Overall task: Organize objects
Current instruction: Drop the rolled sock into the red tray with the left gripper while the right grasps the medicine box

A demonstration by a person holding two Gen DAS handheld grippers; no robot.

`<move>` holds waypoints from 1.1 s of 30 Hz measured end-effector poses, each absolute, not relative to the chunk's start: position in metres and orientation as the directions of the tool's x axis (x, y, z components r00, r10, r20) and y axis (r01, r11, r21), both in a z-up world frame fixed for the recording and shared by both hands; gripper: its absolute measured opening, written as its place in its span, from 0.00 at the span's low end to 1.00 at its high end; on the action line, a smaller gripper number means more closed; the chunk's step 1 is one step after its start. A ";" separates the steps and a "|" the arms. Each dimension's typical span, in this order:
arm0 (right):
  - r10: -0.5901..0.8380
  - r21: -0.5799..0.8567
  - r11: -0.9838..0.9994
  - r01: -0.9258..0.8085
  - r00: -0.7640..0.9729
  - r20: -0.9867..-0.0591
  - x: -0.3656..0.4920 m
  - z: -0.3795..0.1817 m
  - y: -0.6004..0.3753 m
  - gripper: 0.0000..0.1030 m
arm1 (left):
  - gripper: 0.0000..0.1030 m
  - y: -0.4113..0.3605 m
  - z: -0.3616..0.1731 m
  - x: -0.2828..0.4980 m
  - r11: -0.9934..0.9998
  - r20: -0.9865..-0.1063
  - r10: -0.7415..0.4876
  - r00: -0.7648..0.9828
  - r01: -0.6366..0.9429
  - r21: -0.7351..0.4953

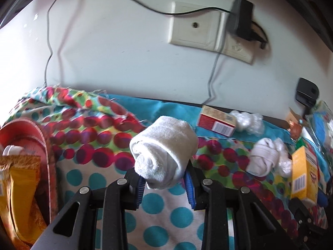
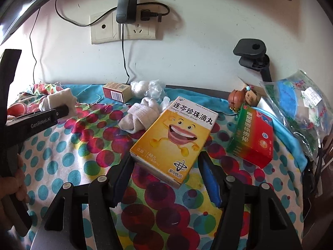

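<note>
- White terry sock, rolled into a tight bundle (image 1: 164, 152), sits clamped between the blue pads of the left gripper (image 1: 165, 184); the jaws are closed in on its lower end and the roll juts up and forward, lifted off the spotted cloth (image 1: 158, 214)
- Seen from the right wrist view, that same gripper (image 2: 62, 110) reaches in from the left edge, the bundle (image 2: 60, 99) pale at its tip
- Right gripper (image 2: 166, 175) stands wide apart, holding nothing; the yellow medicine box (image 2: 174, 141) with the cartoon mouth lies flat on the cloth between its fingers, near corner just beside the left finger; whether it touches is hard to tell
- Second white sock (image 2: 138, 115), loosely knotted, lies just behind the yellow box, touching its far edge
- Green-and-red box (image 2: 250, 136) lies to the right, apart from the yellow one
- Small red-and-cream box (image 2: 116, 92) rests near the wall, crumpled clear plastic (image 2: 149, 90) beside it
- Red basket (image 1: 44, 145) at the left edge of the left wrist view holds yellow packets (image 1: 16, 183)
- Black adapter (image 2: 124, 7) is plugged in at the wall socket (image 2: 138, 30)
</note>
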State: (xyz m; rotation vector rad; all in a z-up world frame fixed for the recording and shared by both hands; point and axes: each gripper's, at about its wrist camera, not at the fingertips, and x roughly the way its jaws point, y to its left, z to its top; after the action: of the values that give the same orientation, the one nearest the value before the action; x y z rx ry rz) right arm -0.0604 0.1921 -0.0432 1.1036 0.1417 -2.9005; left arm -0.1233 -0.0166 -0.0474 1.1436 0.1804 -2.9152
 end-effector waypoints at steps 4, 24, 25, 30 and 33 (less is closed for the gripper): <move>-0.001 -0.085 -0.994 0.074 -0.762 -0.648 -0.057 -0.041 0.190 0.59 | 0.32 -0.021 -0.044 -0.120 -0.991 -0.664 0.021 -0.748 0.074 -0.115; 0.028 -0.152 -0.983 0.098 -0.748 -0.663 -0.060 -0.044 0.180 0.59 | 0.32 -0.033 -0.011 -0.051 -0.995 -0.664 -0.091 -0.742 0.099 0.026; 0.031 -0.155 -0.983 0.097 -0.747 -0.664 -0.060 -0.044 0.180 0.59 | 0.32 -0.038 -0.009 -0.046 -0.994 -0.668 -0.091 -0.739 0.106 0.018; 0.033 -0.161 -0.982 0.101 -0.744 -0.668 -0.061 -0.045 0.179 0.59 | 0.32 -0.074 0.004 -0.023 -0.983 -0.681 -0.110 -0.724 0.179 -0.032; 0.034 -0.160 -0.982 0.099 -0.744 -0.667 -0.061 -0.045 0.179 0.59 | 0.32 -0.097 0.008 -0.012 -0.974 -0.694 -0.122 -0.709 0.219 -0.052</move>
State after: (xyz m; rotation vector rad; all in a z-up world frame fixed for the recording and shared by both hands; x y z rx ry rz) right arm -0.0610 0.1792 -0.0450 1.1101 0.2887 -2.8868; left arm -0.0122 -0.0966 0.0080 1.0985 0.1940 -2.7375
